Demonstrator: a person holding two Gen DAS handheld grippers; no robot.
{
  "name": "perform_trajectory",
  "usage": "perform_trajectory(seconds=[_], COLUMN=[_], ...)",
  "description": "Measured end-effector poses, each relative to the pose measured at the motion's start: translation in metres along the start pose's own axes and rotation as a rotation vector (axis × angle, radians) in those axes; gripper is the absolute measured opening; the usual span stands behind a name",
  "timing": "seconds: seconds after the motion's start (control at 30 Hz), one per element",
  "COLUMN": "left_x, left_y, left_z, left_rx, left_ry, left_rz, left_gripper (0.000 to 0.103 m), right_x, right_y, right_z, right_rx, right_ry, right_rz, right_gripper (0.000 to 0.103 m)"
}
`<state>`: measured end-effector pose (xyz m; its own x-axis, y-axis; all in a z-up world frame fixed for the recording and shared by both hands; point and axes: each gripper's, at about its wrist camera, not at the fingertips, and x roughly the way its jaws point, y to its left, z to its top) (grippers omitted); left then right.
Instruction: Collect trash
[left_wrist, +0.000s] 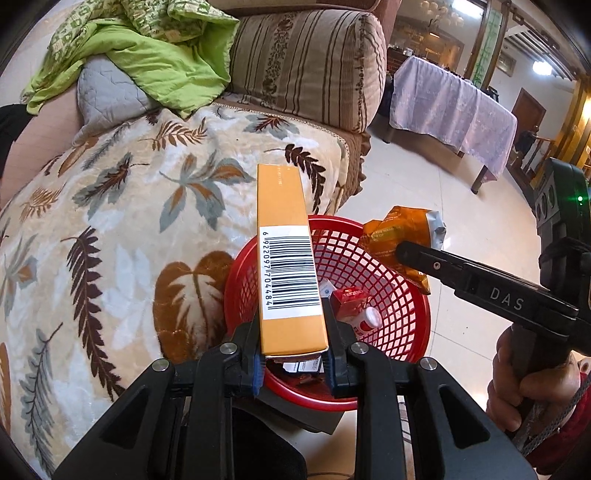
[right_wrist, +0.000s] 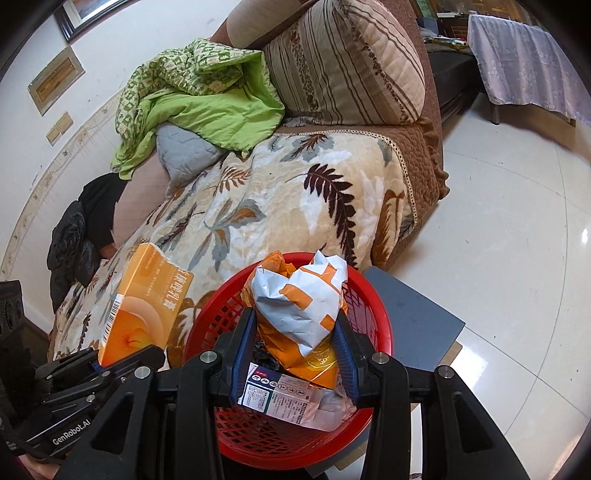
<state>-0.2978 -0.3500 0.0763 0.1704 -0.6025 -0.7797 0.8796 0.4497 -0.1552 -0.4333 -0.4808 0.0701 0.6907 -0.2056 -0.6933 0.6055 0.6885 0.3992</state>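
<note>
Left gripper (left_wrist: 293, 354) clamped on long flat orange cardboard box with barcode (left_wrist: 286, 258), poised over near rim of red plastic mesh basket (left_wrist: 406, 306), not yet dropped; basket already holds small red carton (left_wrist: 349, 301) and printed white packets (right_wrist: 291, 400), so part done. Right gripper (right_wrist: 295, 350) has crumpled orange-and-white foil snack bag (right_wrist: 303, 299) between its pads over the basket; bag seemingly still pinched; both releases left. Leaf-print sofa blanket (left_wrist: 129, 206) shows no more trash.

Left gripper (left_wrist: 293, 363) black with blue pads and round silver screws, right gripper (right_wrist: 295, 354) the same, white letters on its arm, red sleeve (left_wrist: 565, 432) at the wrist
</note>
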Motion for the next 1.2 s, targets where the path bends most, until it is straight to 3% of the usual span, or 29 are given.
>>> perform_trajectory(seconds=[0.37, 0.43, 0.5, 0.7, 0.83, 1.0, 1.2], left_x=[0.011, 0.012, 0.011, 0.006, -0.006, -0.025, -0.048], left_y=[0.001, 0.002, 0.005, 0.008, 0.015, 0.025, 0.036], left_z=[0.001, 0.002, 0.002, 0.002, 0.001, -0.002, -0.013], left_rx=[-0.02, -0.024, -0.037, -0.055, -0.072, -0.082, -0.073], left_ry=[0.007, 0.009, 0.001, -0.015, -0.049, -0.1, -0.146], left_rz=[-0.013, -0.012, -0.008, -0.012, 0.005, 0.055, 0.128], left_gripper=[0.024, 0.032, 0.046, 0.054, 0.062, 0.077, 0.085], right_x=[0.008, 0.009, 0.008, 0.004, -0.001, -0.009, -0.014], right_y=[-0.004, -0.004, -0.004, -0.001, 0.004, 0.018, 0.046], right_z=[0.001, 0.001, 0.001, 0.001, 0.003, 0.001, -0.01], right_rx=[0.011, 0.015, 0.015, 0.017, 0.005, -0.033, -0.097], right_ry=[0.021, 0.024, 0.023, 0.014, 0.001, -0.022, -0.045], right_rz=[-0.023, -0.026, -0.029, -0.043, -0.06, -0.136, -0.31], right_gripper=[0.048, 0.048, 0.049, 0.053, 0.062, 0.076, 0.089])
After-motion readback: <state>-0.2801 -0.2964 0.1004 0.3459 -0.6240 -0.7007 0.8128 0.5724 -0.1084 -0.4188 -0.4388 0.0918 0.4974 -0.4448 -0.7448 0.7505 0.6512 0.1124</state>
